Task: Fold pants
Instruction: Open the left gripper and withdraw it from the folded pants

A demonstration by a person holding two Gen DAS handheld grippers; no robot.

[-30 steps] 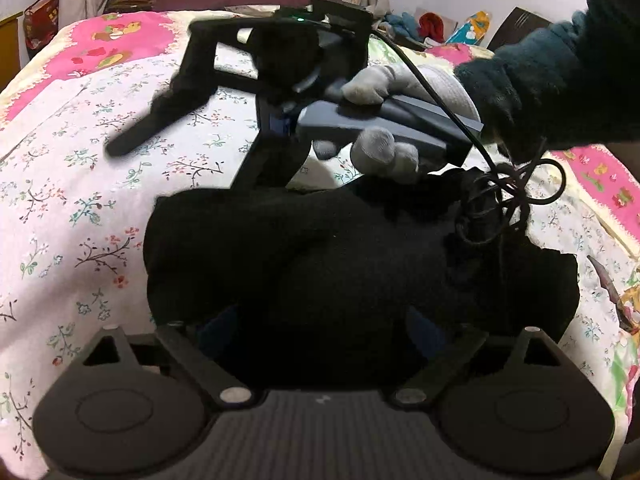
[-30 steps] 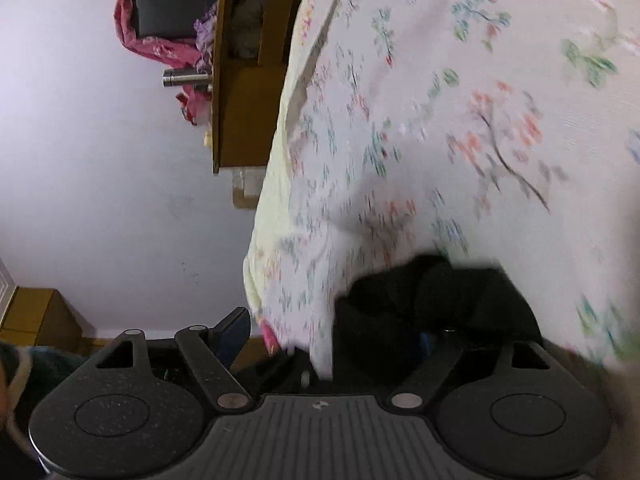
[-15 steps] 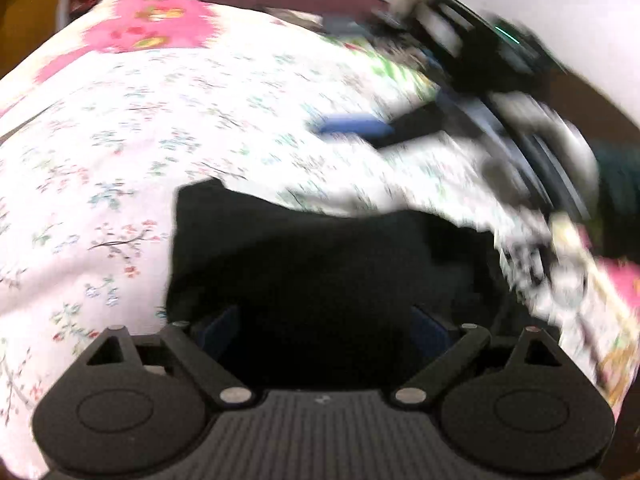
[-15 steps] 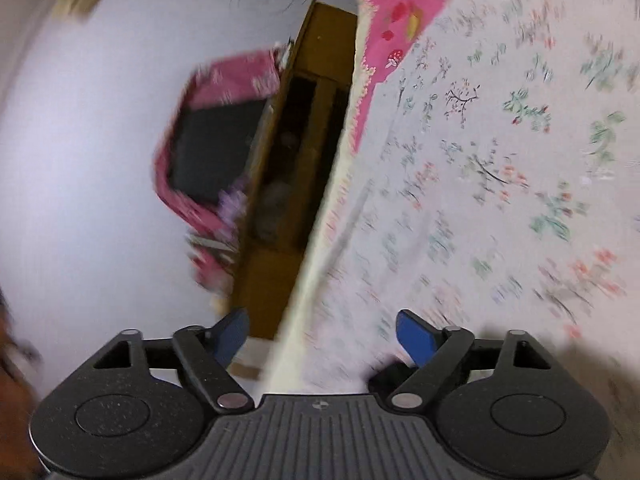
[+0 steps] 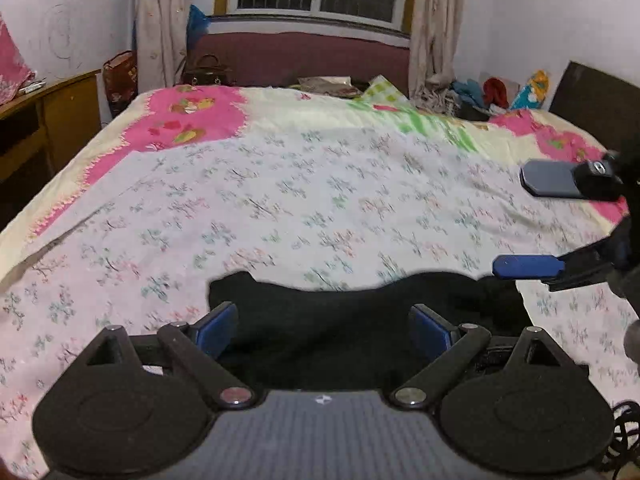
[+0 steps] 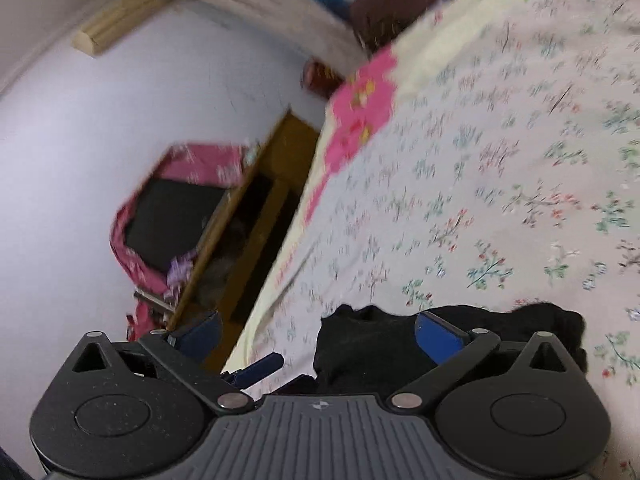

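Note:
The black pants [image 5: 360, 320] lie as a folded bundle on the flowered bed sheet [image 5: 320, 200], close in front of me. My left gripper [image 5: 324, 328] hangs over them, open, its blue pads wide apart and not pressing the cloth. My right gripper [image 5: 540, 222] reaches in from the right edge, one finger above the other, beyond the bundle's right end. In the right wrist view the right gripper [image 6: 320, 334] is rolled sideways and its jaws are opening. The pants [image 6: 380, 344] show low between them, untouched by the pads. A blue pad of the left gripper [image 6: 260, 364] shows there too.
A wooden cabinet [image 5: 60, 120] stands along the bed's left side, also seen in the right wrist view [image 6: 256, 216]. A handbag [image 5: 206, 70] and a heap of clothes [image 5: 492, 96] sit at the bed's far end under the window. A black cable [image 5: 624, 424] coils at the lower right.
The right gripper has let go of the pants, swung off them to the right and spread its jaws. The left gripper has lifted and tipped up, so the whole bed shows.

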